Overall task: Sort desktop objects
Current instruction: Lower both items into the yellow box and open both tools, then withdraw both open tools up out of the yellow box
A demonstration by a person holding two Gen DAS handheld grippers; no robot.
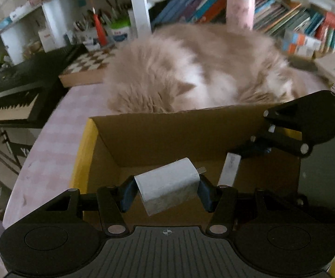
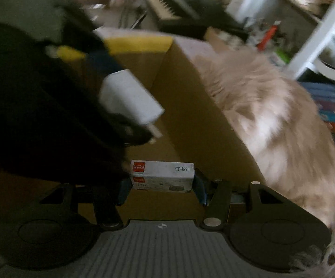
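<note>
The left gripper (image 1: 167, 191) clamps a white charger (image 1: 168, 186) over the open cardboard box (image 1: 167, 134). To its right, the right gripper (image 2: 159, 185) pinches a staples box (image 2: 162, 175) above the same box, beside the cat (image 1: 190, 69).

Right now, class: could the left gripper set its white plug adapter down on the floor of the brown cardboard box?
Probably yes. The left gripper, shut on the white plug adapter, already hangs over the open brown cardboard box; bare floor shows beneath. The right gripper, holding a small white staple box, crowds the right side.
</note>
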